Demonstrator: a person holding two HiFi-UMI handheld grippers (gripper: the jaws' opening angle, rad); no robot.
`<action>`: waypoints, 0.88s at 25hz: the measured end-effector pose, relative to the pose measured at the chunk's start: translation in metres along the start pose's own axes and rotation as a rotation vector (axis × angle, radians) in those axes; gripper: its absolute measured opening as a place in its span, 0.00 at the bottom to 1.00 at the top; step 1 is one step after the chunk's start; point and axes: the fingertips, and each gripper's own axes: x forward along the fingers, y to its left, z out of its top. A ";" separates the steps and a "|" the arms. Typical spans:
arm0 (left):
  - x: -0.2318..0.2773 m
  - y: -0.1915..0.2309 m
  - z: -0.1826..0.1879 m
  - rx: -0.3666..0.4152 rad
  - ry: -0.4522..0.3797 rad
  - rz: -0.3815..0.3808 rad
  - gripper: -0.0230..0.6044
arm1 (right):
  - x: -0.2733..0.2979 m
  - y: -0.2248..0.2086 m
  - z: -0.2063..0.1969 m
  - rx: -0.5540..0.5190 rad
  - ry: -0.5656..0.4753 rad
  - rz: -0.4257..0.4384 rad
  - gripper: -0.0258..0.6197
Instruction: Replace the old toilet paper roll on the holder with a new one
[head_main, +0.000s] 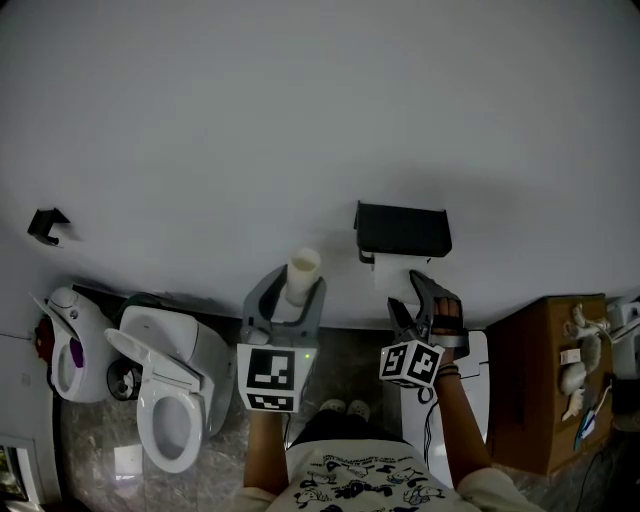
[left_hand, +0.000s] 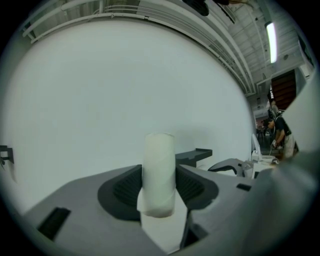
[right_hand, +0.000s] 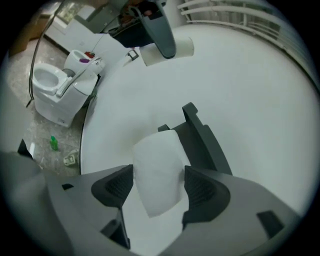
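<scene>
A plain white wall (head_main: 300, 100) fills most of the view, with a small black bracket (head_main: 45, 225) fixed at its left. Below lies a grey speckled stone floor (head_main: 100, 450). A white toilet (head_main: 170, 400) with its lid raised stands at the left. A brown box (head_main: 545, 385), perhaps cardboard, sits at the right. A long ceiling strip light (left_hand: 271, 40) glows overhead.

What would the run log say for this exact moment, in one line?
left gripper: holds empty tube | right gripper: grips new roll by holder
</scene>
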 end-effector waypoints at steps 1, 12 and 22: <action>0.001 -0.002 0.000 -0.001 0.000 -0.005 0.36 | -0.003 0.003 -0.003 0.043 -0.002 0.011 0.52; 0.009 -0.021 0.009 0.001 -0.020 -0.042 0.36 | -0.045 -0.038 -0.010 0.736 -0.139 0.058 0.52; 0.010 -0.019 0.018 -0.032 -0.045 -0.004 0.36 | -0.078 -0.126 -0.035 1.175 -0.268 -0.193 0.17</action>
